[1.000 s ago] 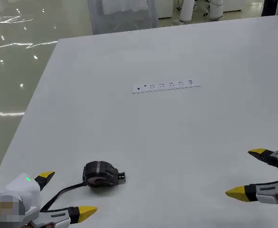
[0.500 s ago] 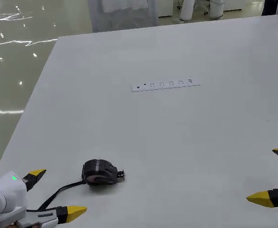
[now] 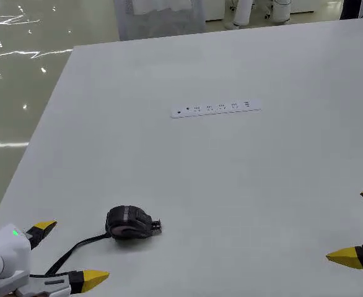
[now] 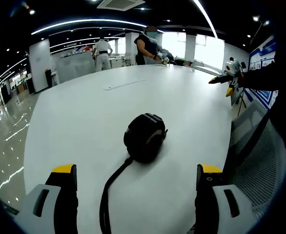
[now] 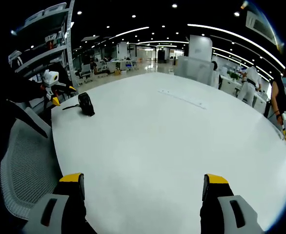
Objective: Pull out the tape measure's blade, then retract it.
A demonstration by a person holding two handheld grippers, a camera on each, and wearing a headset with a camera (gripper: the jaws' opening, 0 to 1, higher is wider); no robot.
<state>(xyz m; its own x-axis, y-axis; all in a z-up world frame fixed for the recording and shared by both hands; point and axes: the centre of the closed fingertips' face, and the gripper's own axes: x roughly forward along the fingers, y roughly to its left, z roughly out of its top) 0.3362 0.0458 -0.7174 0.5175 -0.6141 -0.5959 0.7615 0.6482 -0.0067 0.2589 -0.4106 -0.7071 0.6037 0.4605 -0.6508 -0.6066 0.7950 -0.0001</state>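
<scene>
- Tape measure (image 3: 132, 224) sits on the white table (image 3: 231, 173) near its front left corner, blade wound in as far as I can tell, with its black strap (image 3: 76, 250) trailing back toward the left gripper (image 3: 70, 251).
- Left gripper has its jaws spread wide with nothing in them, just behind the case; right gripper (image 3: 355, 226) is spread and empty too, well apart from it over on the right.
- Biggest worry for me: the case looks round and smooth, so jaws closing off-centre could squirt it out or roll it away (nothing nearby to stop it).
- Strap lies right between the left jaws in the left gripper view, so they might pinch the strap rather than the case, and then the case just swings.
- Blade tip is a small tab at the case's right end; the right gripper could miss it or slip off mid-pull, and the blade would snap back.
- Loose hold on the case means pulling drags the whole thing across the table.
- Table edge is near on the left, so a bad nudge could knock it off.
</scene>
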